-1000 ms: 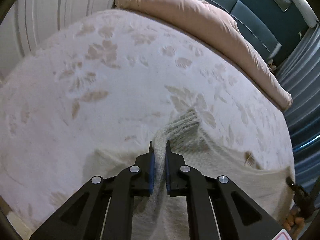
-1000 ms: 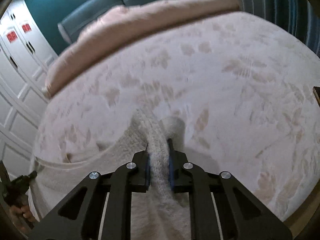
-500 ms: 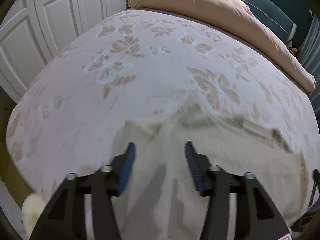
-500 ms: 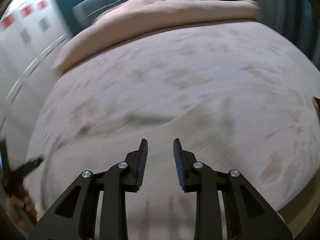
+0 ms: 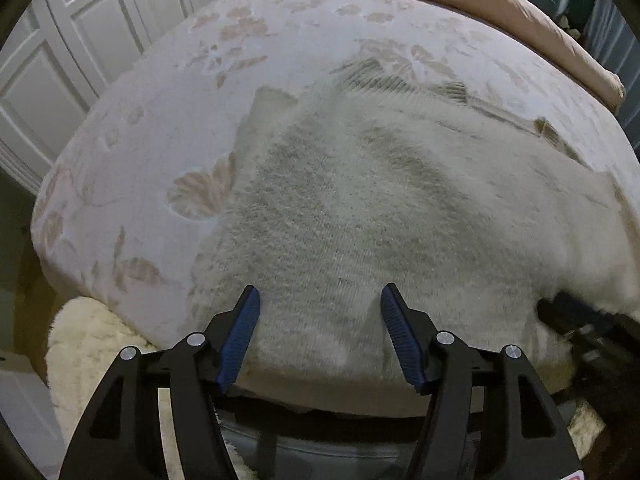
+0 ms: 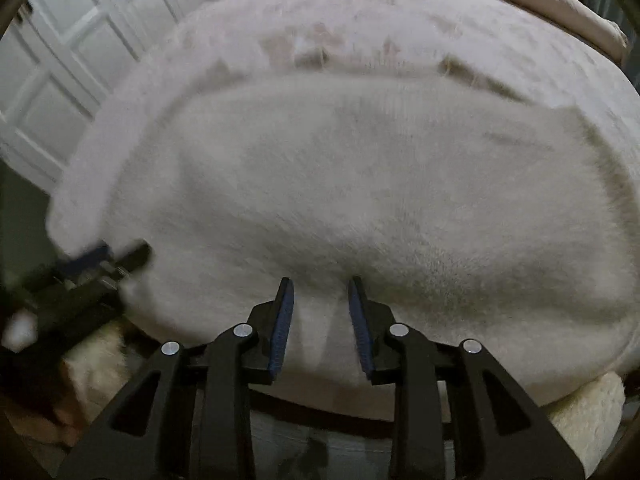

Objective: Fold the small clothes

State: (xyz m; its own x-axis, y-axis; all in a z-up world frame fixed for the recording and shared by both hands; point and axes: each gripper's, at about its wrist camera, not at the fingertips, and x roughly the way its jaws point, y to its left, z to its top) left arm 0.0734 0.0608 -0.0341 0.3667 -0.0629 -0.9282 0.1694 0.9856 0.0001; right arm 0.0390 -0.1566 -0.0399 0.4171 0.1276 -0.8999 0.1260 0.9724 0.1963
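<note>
Knit sweater [image 5: 360,208] — floral bedspread [image 5: 160,120], white doors [image 5: 60,60]

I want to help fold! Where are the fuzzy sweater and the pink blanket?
fuzzy sweater [image 5: 360,208], left wrist view, middle of its knit body.
pink blanket [image 5: 500,12], left wrist view, on its long roll at the bed's far edge.

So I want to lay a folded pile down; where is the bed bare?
Bare bedspread lies left of the sweater, toward the wardrobe doors, and beyond it up to the pink duvet. The near edge is crowded.
</note>
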